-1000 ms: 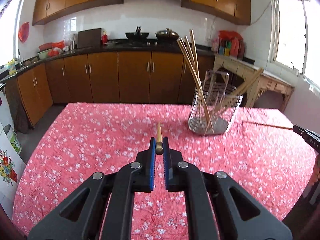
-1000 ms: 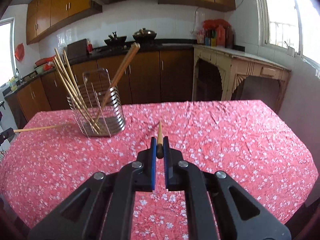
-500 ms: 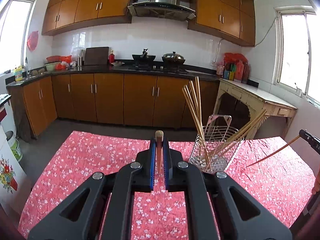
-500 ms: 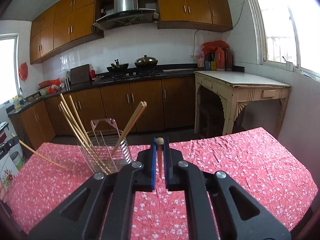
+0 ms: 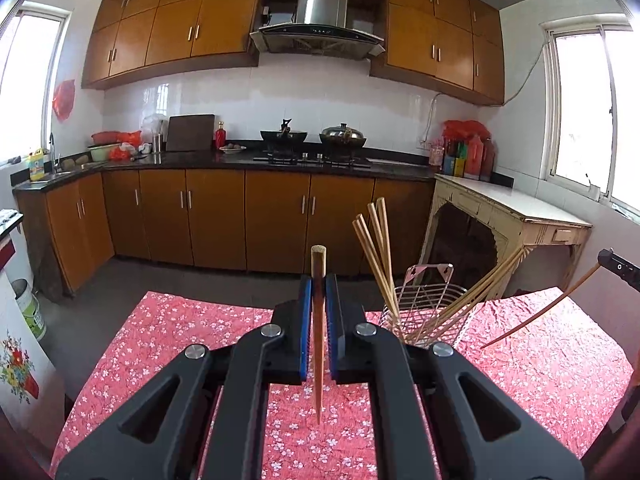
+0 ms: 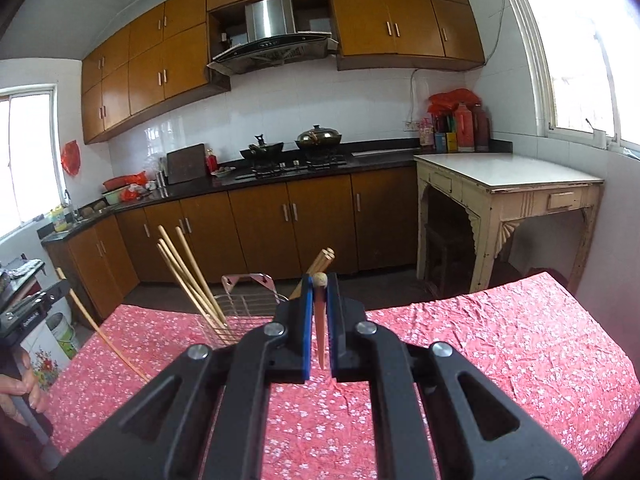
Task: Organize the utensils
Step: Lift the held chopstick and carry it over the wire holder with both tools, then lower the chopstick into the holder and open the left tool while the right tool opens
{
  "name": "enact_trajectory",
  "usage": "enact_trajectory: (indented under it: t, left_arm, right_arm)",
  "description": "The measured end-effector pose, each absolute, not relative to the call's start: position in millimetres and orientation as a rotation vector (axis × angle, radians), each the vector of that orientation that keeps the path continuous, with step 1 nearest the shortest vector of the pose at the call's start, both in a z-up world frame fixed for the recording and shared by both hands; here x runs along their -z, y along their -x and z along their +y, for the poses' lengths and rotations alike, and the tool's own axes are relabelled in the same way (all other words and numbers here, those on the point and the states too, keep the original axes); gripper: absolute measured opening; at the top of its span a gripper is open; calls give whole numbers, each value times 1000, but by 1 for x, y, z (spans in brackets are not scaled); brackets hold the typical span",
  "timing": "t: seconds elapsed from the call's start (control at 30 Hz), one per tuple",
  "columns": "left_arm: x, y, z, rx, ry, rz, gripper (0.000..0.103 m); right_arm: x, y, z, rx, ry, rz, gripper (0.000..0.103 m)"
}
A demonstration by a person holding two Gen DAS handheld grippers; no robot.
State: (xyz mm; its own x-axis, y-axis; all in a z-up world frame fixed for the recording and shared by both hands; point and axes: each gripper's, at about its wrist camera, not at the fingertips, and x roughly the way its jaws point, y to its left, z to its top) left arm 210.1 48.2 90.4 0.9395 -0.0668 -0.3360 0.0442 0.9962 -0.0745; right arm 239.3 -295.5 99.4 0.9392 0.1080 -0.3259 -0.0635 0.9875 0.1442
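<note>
Gripping tapered brown chopstick upright, left gripper, wire holder beside

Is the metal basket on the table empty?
No, the metal basket on the red tablecloth already holds several wooden chopsticks leaning against its sides.

Mounted on each gripper, looking forward along the fingers, raised above the red floral tablecloth. Left view facing the stove wall squarely; right view angled leftward. Shared: wire holder, cabinets, range hood.
</note>
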Motion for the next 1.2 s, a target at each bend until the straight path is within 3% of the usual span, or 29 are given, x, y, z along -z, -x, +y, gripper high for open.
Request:
enact_trajectory:
  t: [0.37,0.6,1.2]
  left_arm:
    - [-172,-205,24,143,109,243,7]
    - [-204,-230,-7,168,126,197,7]
    - [-159,-318,-47,95,118,262,7]
  right_arm:
    - [-181,-220,-294,-199,-173,259,7]
    - [-204,-256,-267,-219,-151,261,7]
    - [-157,-360,-236,-270,-135,485,7]
